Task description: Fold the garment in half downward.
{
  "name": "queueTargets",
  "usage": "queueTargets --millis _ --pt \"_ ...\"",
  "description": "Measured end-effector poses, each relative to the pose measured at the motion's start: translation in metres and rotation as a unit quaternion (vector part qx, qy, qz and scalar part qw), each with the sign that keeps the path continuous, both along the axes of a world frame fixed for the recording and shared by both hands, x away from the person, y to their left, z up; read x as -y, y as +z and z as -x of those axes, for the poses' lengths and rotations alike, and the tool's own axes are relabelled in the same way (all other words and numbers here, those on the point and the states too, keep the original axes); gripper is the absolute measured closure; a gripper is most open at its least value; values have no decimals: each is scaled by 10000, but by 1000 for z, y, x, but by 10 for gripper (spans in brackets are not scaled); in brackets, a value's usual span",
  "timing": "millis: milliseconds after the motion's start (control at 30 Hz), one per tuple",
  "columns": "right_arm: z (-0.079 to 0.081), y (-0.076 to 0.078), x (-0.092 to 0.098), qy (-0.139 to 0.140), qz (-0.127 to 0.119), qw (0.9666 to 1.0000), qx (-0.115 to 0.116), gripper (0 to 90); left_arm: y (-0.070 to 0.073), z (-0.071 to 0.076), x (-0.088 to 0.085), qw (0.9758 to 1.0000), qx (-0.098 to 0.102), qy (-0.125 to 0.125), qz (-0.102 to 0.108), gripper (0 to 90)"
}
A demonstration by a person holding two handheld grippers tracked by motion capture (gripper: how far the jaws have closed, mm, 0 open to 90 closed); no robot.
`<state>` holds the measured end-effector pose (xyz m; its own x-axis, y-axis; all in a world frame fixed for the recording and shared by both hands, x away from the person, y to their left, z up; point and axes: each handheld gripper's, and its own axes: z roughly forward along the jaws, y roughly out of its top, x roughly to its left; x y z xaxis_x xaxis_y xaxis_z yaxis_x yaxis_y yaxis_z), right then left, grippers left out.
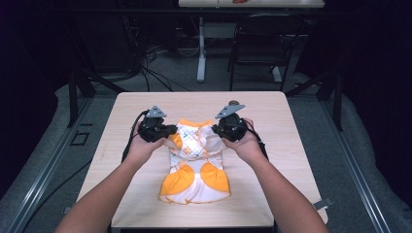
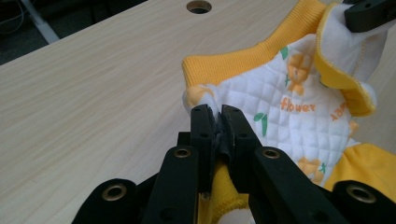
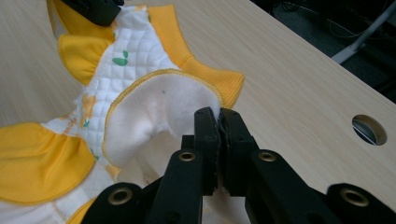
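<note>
My claws, left (image 2: 214,114) and right (image 3: 218,116), pinched the soft, light dress (image 1: 197,162) (floppy quilted cotton) by opposite shoulder edges.

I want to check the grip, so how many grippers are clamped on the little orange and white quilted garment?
2. The left gripper pinches the orange and white quilted garment at its left shoulder; the right gripper pinches its right shoulder, lifting that fabric off the wooden table.
</note>
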<state>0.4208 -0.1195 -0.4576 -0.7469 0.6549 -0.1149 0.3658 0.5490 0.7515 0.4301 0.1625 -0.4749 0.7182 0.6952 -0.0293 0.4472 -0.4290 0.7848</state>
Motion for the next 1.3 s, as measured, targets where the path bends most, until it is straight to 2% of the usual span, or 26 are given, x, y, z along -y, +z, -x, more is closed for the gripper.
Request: queueTargets --millis 400,433,567,633,700,767,833,933,1133,1300 --pt "19 2 -3 324 172 9993 81 859 -10 19 -9 9999 -13 -101 70 842" --pt "20 0 -3 347 151 9993 62 859 -12 21 -10 9999 -30 -118 81 842" --pt "26 -11 -1 388 319 9987 -22 859 -20 29 -9 9997 -81 -213 27 842" --pt "29 -16 1 394 249 9989 -67 859 -24 34 -9 9996 -94 -254 20 841" --pt "34 -21 0 447 329 9984 -62 859 -28 38 -9 9995 -88 -304 -53 841" --pt "38 -26 0 477 241 9985 -99 859 -34 42 -9 9993 -140 -328 -64 841" --pt "41 -30 0 514 288 9982 -124 859 -39 44 -11 9993 -183 -328 -30 841" --pt "46 -37 2 519 165 9983 -204 858 -45 49 -13 9991 -254 -330 42 840" --pt "56 -55 6 543 83 9978 -379 853 -57 62 -14 9978 -409 -503 126 830" --pt "65 -62 10 530 -142 9975 -449 826 -64 75 -16 9972 -443 -597 94 791"
